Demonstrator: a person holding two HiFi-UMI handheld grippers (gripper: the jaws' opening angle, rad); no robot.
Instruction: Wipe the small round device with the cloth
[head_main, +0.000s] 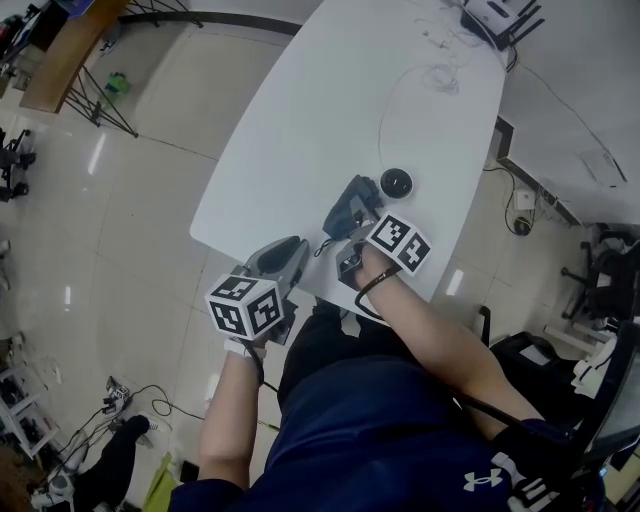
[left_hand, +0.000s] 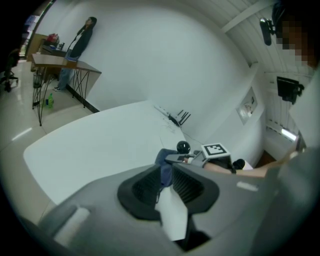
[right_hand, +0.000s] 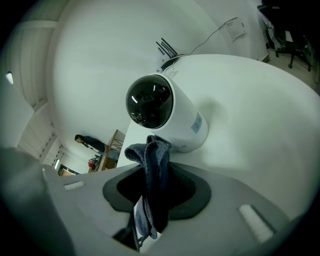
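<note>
The small round device (head_main: 396, 183) stands on the white table (head_main: 300, 140); the right gripper view shows its white body and black dome (right_hand: 165, 112) close ahead. My right gripper (head_main: 350, 232) is shut on a blue-grey cloth (head_main: 352, 205), which bunches up out of the jaws (right_hand: 152, 160) just short of the device's base. My left gripper (head_main: 297, 248) hovers at the table's near edge, left of the right one, shut with nothing between its fingers (left_hand: 187, 182). Past them in the left gripper view are the cloth (left_hand: 164, 160) and the device (left_hand: 183, 147).
A thin cable (head_main: 400, 90) runs from the device toward a black router with antennas (head_main: 497, 15) at the table's far end. Beyond the table a person (left_hand: 80, 45) stands by a wooden desk (left_hand: 55, 62). The table's near edge lies under both grippers.
</note>
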